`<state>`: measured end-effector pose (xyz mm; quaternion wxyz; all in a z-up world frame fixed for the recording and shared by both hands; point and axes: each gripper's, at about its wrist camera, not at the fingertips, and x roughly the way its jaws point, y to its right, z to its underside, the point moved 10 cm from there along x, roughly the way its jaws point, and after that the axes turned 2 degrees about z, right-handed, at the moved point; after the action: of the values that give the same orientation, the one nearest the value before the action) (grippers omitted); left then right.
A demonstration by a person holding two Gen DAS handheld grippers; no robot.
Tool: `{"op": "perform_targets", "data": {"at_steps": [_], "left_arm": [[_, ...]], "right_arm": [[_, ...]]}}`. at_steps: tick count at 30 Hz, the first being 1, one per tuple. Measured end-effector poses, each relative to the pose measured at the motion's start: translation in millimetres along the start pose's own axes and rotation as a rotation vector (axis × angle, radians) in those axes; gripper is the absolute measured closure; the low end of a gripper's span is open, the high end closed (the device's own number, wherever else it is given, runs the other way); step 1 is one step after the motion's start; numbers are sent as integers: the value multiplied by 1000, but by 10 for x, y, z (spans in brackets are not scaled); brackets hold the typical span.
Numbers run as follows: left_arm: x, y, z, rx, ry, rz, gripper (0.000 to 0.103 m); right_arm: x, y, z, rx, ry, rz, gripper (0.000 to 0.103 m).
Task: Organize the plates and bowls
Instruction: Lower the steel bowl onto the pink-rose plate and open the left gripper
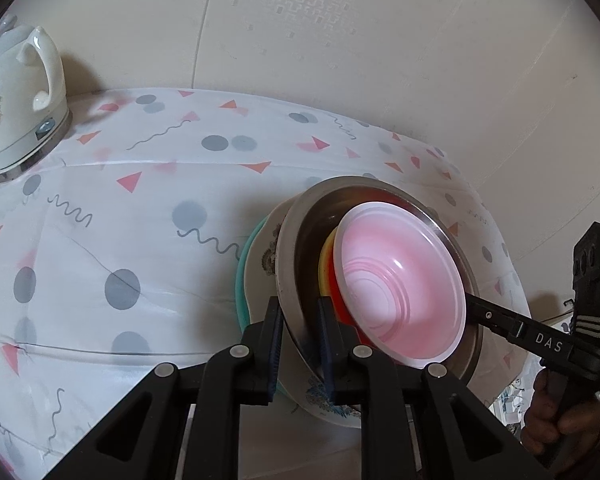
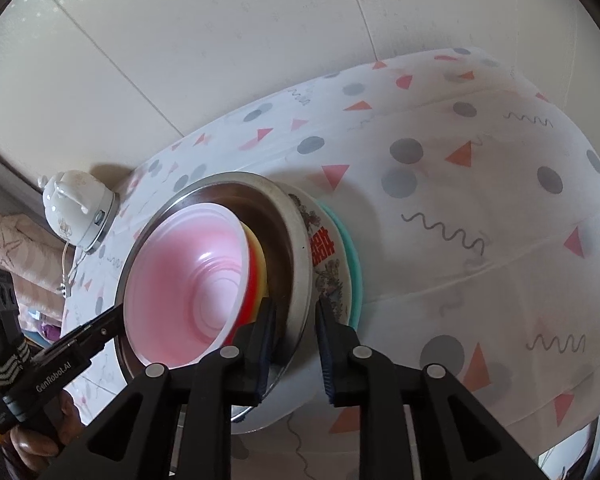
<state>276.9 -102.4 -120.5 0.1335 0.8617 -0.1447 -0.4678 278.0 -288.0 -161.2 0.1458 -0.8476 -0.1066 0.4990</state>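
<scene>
Both tongs (image 1: 300, 320) (image 2: 296, 320) straddle steel bowl (image 1: 288, 264) rim; right grip unclear; nested bowls mostly hidden.

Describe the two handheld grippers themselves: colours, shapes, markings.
Both are matte black plastic with angular linkage arms, round silver pivot pins and dark blue ribbed pads. The right gripper carries white "DAS" lettering, a grey-and-white striped band and a green light. The left gripper reads "GenRobot.AI", with the same striped band.
</scene>
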Motion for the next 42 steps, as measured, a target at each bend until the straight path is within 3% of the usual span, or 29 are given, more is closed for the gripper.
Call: {"op": "perform_targets", "data": {"at_steps": [3, 19, 33, 42], "left_arm": [[5, 11, -7, 13, 10, -18, 85], [-13, -32, -12, -32, 48, -80, 83], [-97, -2, -30, 62, 39, -42, 82], [-254, -93, -67, 69, 48, -26, 72]], "right_arm": [[12, -20, -6, -20, 8, -6, 88], [30, -102, -36, -164, 10, 34, 84], [1, -50, -2, -86, 51, 167, 80], [-172, -114, 31, -32, 125, 257, 71]]}}
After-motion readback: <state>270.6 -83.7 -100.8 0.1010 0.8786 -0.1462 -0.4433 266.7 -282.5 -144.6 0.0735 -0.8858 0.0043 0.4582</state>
